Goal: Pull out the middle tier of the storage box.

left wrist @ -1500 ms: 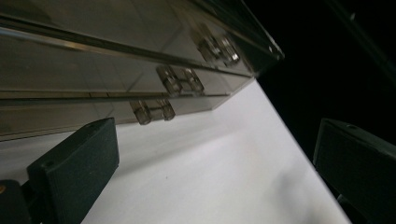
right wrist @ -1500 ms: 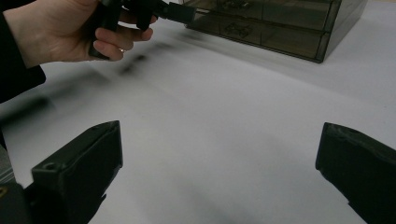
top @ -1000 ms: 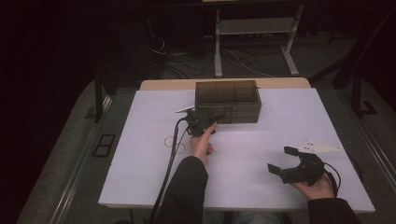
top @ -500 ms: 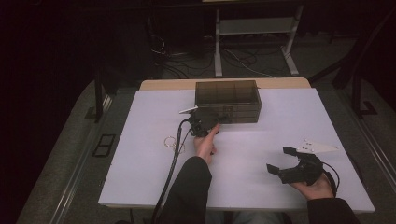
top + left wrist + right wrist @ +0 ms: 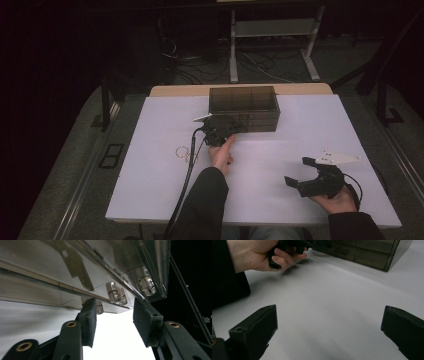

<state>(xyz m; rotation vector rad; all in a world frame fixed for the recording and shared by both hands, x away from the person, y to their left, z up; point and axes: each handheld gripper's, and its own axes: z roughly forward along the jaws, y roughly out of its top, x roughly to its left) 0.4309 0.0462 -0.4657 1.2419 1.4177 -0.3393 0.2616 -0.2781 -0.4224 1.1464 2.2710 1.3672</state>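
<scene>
**Left jaws narrowing at the drawer box**

My left gripper (image 5: 235,128) sits at the front of the smoky plastic drawer box (image 5: 244,107) at the table's (image 5: 150,190) far edge; its jaws have just been closing, part-open around a small drawer handle (image 5: 115,292), not pressing. My right gripper (image 5: 301,171) rests near the front edge, jaws wide, empty.

Small ring-shaped item (image 5: 183,151), too small to tell

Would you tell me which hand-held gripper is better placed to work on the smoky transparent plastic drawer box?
Left: the left hand-held gripper is at the smoky transparent plastic drawer box; the right hand-held gripper rests apart, open.
</scene>
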